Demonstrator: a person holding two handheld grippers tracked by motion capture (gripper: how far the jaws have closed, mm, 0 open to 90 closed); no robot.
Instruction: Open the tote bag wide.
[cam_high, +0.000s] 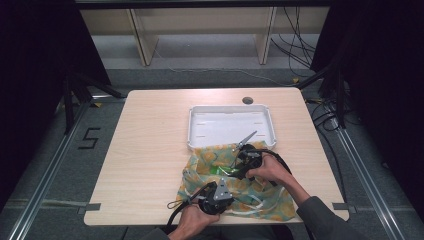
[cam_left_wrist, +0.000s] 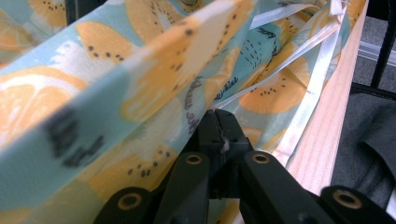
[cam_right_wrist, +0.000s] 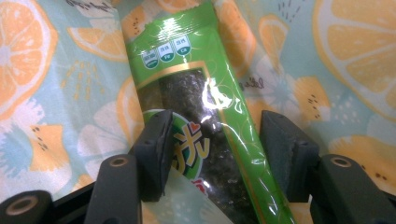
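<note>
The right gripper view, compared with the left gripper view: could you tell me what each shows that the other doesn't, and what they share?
The right gripper view alone shows a green snack packet lying between the open jaws of the right gripper.

The left gripper view alone shows the left gripper shut on a fold of cloth, white ribbon straps and the wooden table edge.

Both show the citrus-print cloth, apparently a bag.

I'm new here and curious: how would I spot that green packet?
On the pale wooden table, find the orange-slice print cloth before the white tray. On it, between the right gripper jaws, lies a shiny green foil packet, the one glossy thing.
</note>
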